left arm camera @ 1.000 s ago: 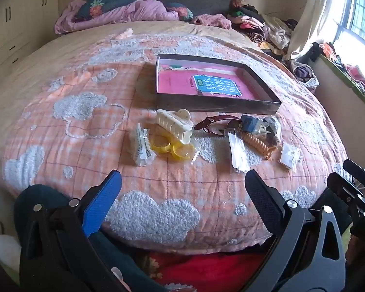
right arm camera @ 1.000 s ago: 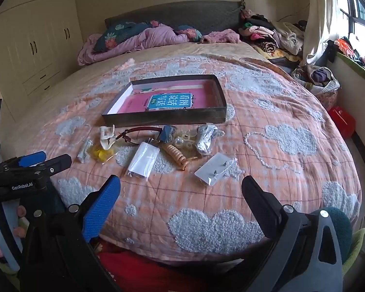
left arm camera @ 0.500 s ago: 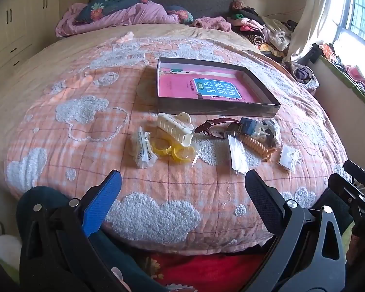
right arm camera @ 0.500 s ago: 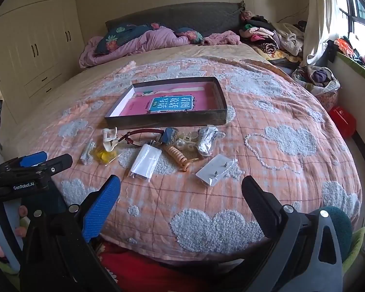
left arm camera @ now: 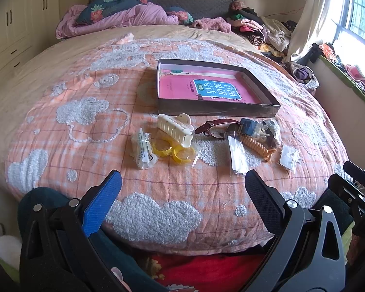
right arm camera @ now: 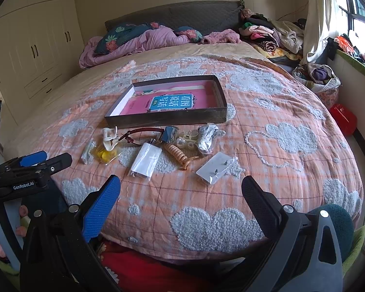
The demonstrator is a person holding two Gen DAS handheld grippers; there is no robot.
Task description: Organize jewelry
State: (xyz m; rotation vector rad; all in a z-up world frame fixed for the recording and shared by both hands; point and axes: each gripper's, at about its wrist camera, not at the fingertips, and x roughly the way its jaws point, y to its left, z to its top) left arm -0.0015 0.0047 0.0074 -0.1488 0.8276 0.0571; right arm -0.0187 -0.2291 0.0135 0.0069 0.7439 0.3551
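A dark shallow box (left arm camera: 214, 108) (right arm camera: 168, 119) with a pink book inside lies on the orange quilt. In front of it lie a cream hair claw (left arm camera: 175, 127), yellow rings in a bag (left arm camera: 180, 154), a small clear packet (left arm camera: 142, 149), a red-strapped watch (left arm camera: 213, 124) (right arm camera: 143, 132), an orange coil tie (left arm camera: 258, 146) (right arm camera: 178, 155), a flat clear bag (left arm camera: 237, 154) (right arm camera: 146, 159) and an earring card (left arm camera: 289, 157) (right arm camera: 215, 166). My left gripper (left arm camera: 182, 199) is open and empty at the bed's near edge. My right gripper (right arm camera: 181, 202) is open and empty there too.
The left gripper also shows at the left edge of the right wrist view (right arm camera: 34, 168). Pillows and a purple blanket (left arm camera: 124, 17) lie at the head of the bed. Clothes (left arm camera: 262, 29) pile up at the far right. A red bin (right arm camera: 343, 119) stands on the floor.
Both grippers have edged a little closer to the items on the bed. Both stay open and empty; nothing on the quilt has moved.
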